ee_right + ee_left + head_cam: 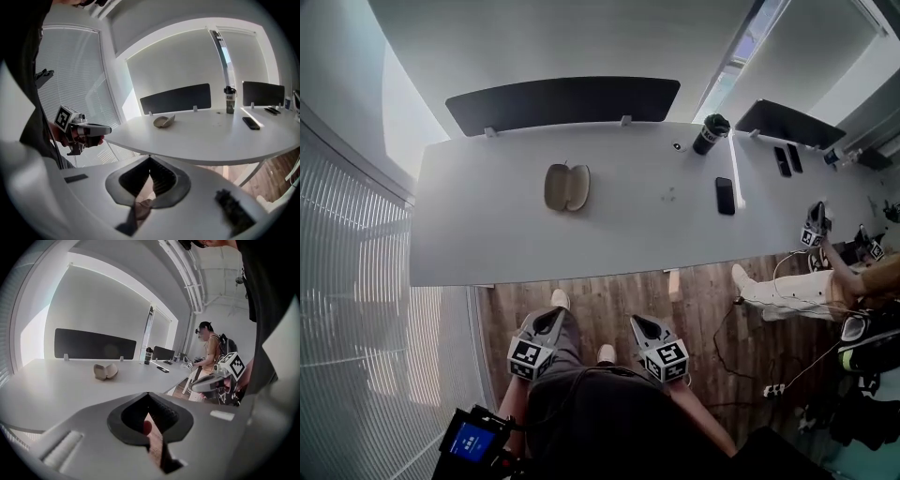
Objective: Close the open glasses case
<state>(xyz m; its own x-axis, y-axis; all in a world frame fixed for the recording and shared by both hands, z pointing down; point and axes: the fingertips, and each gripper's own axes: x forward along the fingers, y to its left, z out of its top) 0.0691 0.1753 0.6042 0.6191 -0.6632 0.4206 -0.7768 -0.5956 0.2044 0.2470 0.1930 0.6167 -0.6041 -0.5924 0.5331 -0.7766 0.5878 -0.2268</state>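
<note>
Both grippers hang low in front of the person's legs, well short of the tabletop (487,244), with wood floor (609,300) showing beyond their tips. The left gripper (550,321) sits by the left thigh, nose angled forward and slightly inward, marker cube at the back. The right gripper (644,327) mirrors it by the right thigh. Their own views show each pair of jaws closed tip to tip with nothing between them: left gripper (147,394), right gripper (150,158). The glasses case (567,187) lies open on the white tabletop, its two tan shells spread side by side, well ahead of both grippers and nearer the left one's line. Further right lie a dark phone (725,195) and a dark bottle (709,134). A black divider panel (562,103) stands along the far edge.
</note>
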